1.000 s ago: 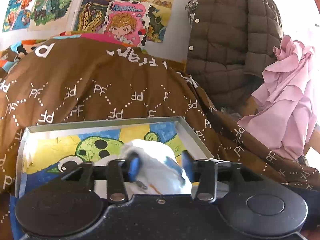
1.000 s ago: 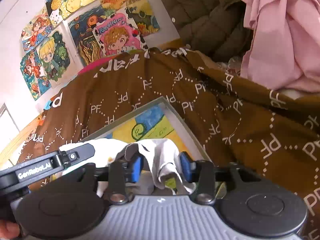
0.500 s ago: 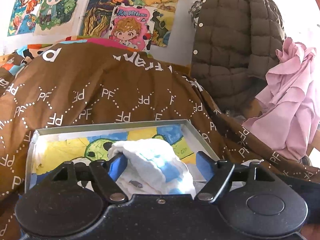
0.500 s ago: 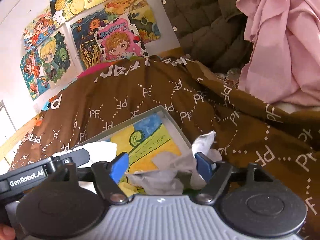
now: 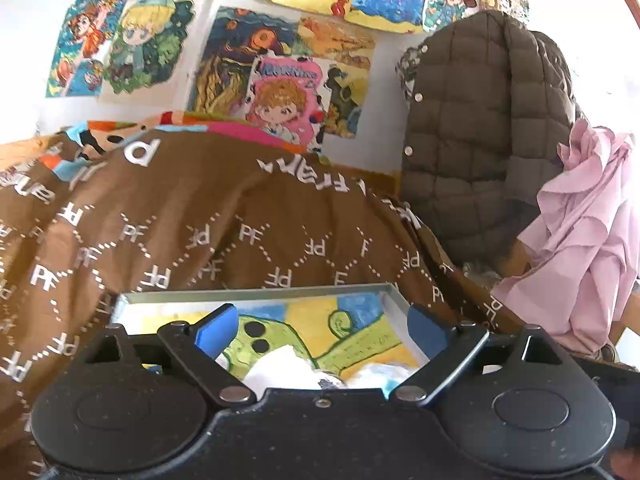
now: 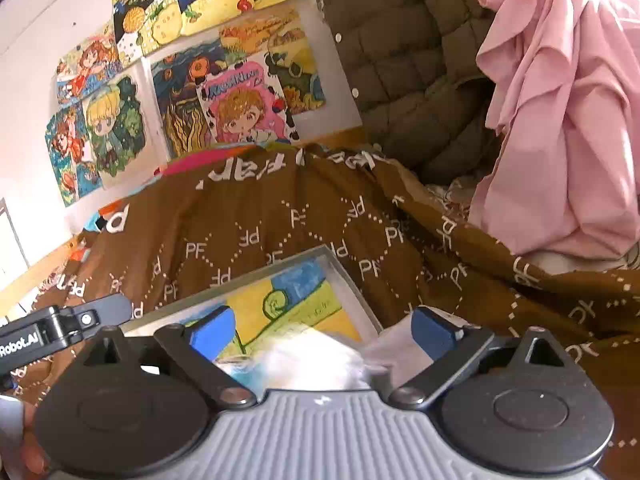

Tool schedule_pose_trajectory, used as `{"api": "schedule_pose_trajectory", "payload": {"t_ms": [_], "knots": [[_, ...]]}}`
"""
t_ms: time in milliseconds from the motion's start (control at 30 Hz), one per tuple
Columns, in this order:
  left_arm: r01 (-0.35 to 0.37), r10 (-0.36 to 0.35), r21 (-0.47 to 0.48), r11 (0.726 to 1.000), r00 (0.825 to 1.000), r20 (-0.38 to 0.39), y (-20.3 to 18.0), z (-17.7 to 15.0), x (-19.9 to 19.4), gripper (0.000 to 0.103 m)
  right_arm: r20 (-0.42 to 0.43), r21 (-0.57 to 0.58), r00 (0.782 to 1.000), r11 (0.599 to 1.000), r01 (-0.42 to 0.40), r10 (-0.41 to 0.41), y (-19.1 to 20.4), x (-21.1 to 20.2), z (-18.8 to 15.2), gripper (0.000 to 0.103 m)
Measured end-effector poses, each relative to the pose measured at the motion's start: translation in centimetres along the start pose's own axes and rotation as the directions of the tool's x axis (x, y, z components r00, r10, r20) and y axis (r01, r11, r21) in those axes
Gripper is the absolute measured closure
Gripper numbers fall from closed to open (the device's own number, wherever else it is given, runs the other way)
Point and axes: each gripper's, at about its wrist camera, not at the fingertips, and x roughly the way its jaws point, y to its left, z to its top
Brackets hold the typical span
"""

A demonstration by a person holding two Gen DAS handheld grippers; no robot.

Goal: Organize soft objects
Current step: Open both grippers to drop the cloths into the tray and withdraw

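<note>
A shallow grey box point(image 5: 256, 295) with a colourful drawing on its floor lies on the brown "PF" blanket point(image 5: 208, 216). A white cloth with blue marks point(image 5: 288, 368) lies crumpled inside the box, close under both grippers. My left gripper point(image 5: 320, 330) is open and empty above it. In the right wrist view the same box point(image 6: 352, 280) and white cloth point(image 6: 308, 364) show. My right gripper point(image 6: 322, 332) is open and empty, with cloth edges by its right finger.
A quilted brown jacket point(image 5: 480, 140) and a pink garment point(image 5: 588, 240) hang at the right. Drawings point(image 5: 280, 92) cover the wall behind. The left gripper's arm point(image 6: 60, 328) shows at the left of the right wrist view.
Both grippers were shut on the white cloth a second ago. They opened, let it drop into the box, and drew back and up.
</note>
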Motion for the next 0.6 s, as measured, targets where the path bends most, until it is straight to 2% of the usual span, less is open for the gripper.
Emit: {"api": "schedule_pose_trajectory", "payload": {"t_ms": [167, 600], "knots": [[-0.034, 0.034, -0.003, 0.999, 0.999, 0.020, 0.3, 0.9, -2.5, 0.006, 0.022, 0.004, 1.000, 1.000, -0.006, 0.005, 0.5, -2.3, 1.0, 0.000], [-0.076, 0.078, -0.023, 0.997, 0.994, 0.082, -0.6, 2.4, -11.3, 0.001, 0.075, -0.055, 0.996, 0.998, -0.037, 0.041, 2.8, -10.0, 2.9, 0.000]]}}
